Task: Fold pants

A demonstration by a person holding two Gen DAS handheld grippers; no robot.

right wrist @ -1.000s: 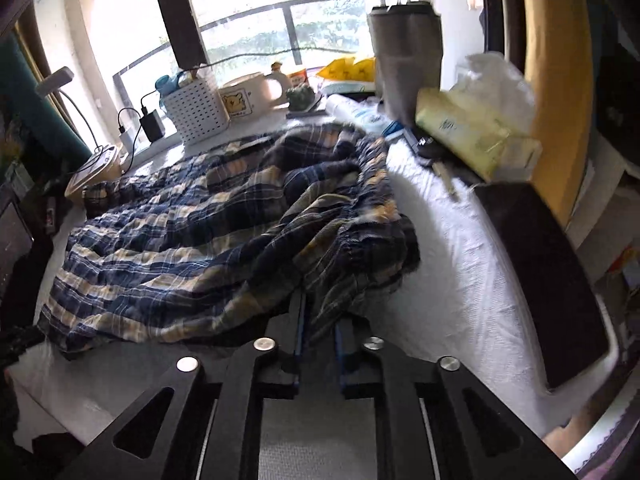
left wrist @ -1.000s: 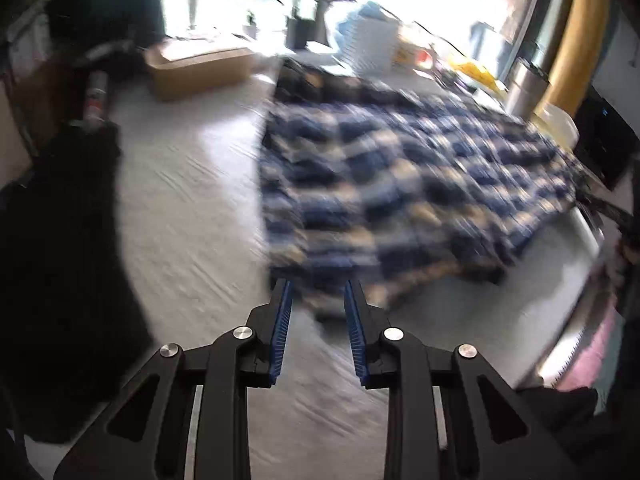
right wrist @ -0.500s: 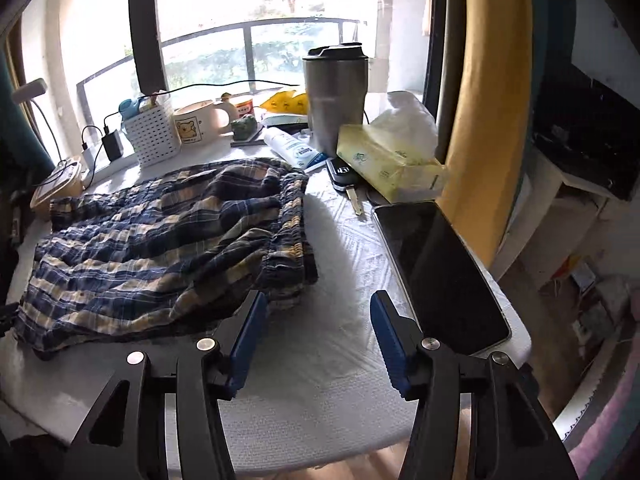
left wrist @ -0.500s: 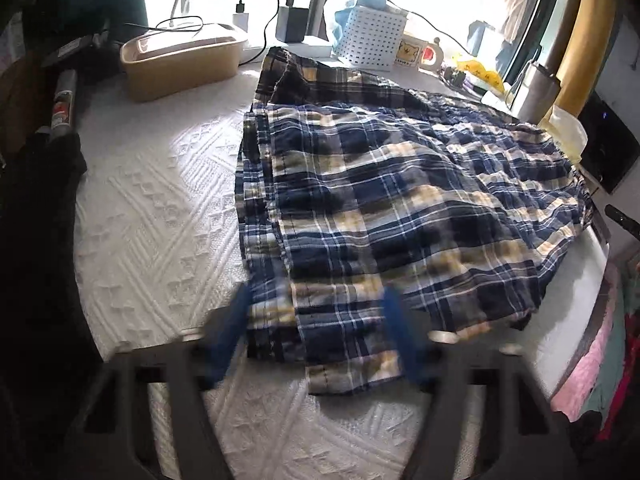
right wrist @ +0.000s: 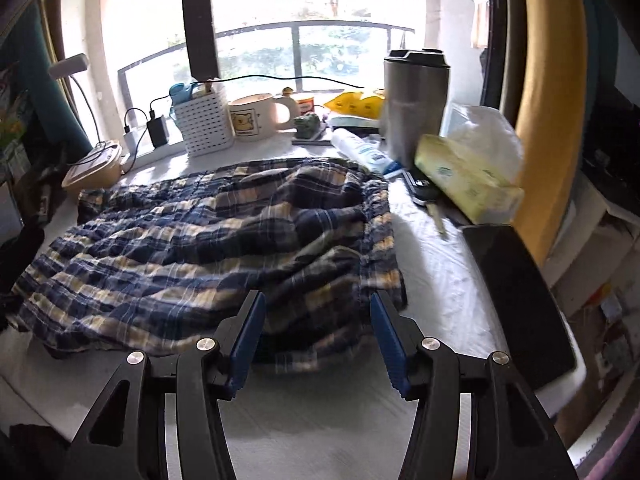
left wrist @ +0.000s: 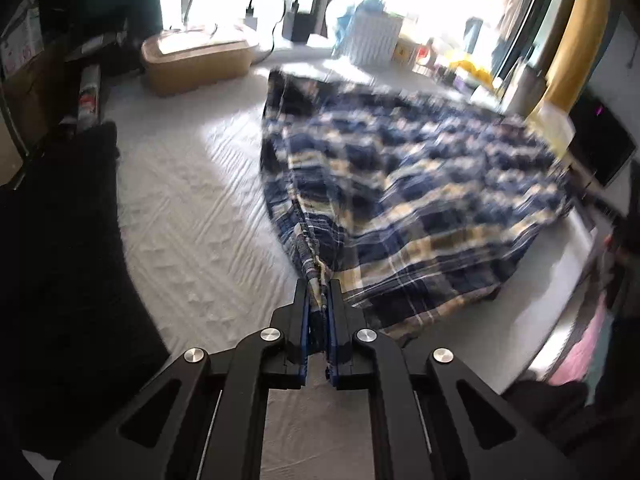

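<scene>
Since a moment ago, left tool (left wrist: 318,286) now pinches the pants (left wrist: 408,200) hem to lift a fold; right tool (right wrist: 318,320) hovers spread by the waistband.

One pants (right wrist: 208,248), one mug (right wrist: 252,118), one tumbler (right wrist: 416,104), one white basket (right wrist: 206,126)

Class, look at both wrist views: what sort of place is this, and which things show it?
Probably a lived-in room at home: a window-side table crowded with a mug, tissue pack and travel tumbler, with plaid pants spread across it.

Left tool (left wrist: 319,286) pinched tight on cloth (blue pads nearly meeting); right tool (right wrist: 318,312) spread wide.
</scene>
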